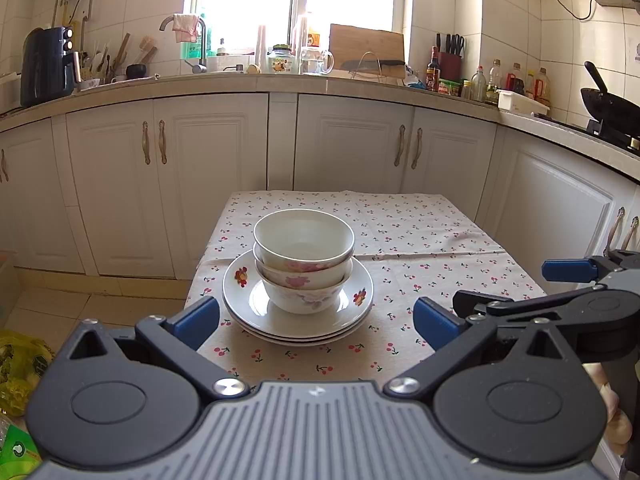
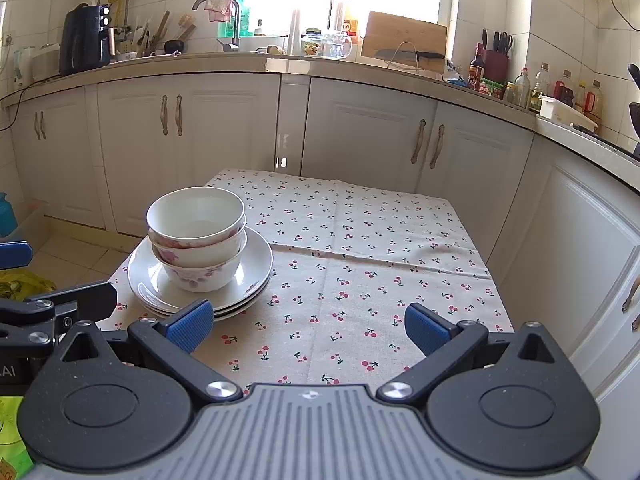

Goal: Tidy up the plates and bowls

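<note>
Three white bowls with pink flowers (image 1: 303, 258) (image 2: 197, 236) are nested upright on a stack of white plates (image 1: 356, 300) (image 2: 258, 272), near the left side of a small table with a cherry-print cloth (image 1: 420, 264) (image 2: 360, 264). My left gripper (image 1: 316, 320) is open, nothing between its blue pads, held just in front of the stack. My right gripper (image 2: 308, 326) is open and empty too, over bare cloth to the right of the stack. In the left wrist view the right gripper (image 1: 520, 286) shows at the right edge.
White cabinets (image 1: 208, 176) (image 2: 360, 140) and a cluttered counter (image 1: 280, 78) stand behind the table. A wok (image 1: 608, 108) sits on the stove at right. A yellow-green bag (image 1: 20, 368) lies on the floor at left. The table's right half is bare cloth.
</note>
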`<move>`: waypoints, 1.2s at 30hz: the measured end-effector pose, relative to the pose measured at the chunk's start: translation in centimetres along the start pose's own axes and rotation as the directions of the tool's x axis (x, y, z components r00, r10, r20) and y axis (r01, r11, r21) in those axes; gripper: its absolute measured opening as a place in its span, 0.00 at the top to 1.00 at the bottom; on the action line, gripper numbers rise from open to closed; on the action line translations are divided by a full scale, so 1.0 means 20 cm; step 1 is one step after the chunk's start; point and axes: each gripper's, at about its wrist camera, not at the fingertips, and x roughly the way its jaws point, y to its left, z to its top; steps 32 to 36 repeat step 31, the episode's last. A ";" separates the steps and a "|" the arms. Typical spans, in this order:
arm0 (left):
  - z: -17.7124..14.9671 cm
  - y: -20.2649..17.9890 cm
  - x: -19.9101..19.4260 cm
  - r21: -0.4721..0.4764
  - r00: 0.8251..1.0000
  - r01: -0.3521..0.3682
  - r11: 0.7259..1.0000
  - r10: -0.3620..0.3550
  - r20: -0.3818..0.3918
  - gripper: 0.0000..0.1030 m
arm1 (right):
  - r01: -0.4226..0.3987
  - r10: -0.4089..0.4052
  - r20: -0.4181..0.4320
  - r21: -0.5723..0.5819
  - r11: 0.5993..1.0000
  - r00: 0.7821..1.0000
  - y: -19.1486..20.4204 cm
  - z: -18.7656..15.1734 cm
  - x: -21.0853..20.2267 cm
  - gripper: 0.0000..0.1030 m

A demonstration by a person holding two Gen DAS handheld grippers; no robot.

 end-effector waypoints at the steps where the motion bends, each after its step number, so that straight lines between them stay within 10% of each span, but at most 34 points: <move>1: 0.00 0.00 0.00 -0.001 1.000 0.000 1.000 0.000 0.000 0.01 | 0.000 0.000 0.000 0.001 1.000 1.000 0.00 0.00 0.00 0.00; 36: 0.00 0.01 0.02 -0.013 1.000 0.007 1.000 -0.007 -0.009 0.01 | 0.019 -0.019 0.001 0.002 1.000 1.000 0.01 0.00 0.01 0.00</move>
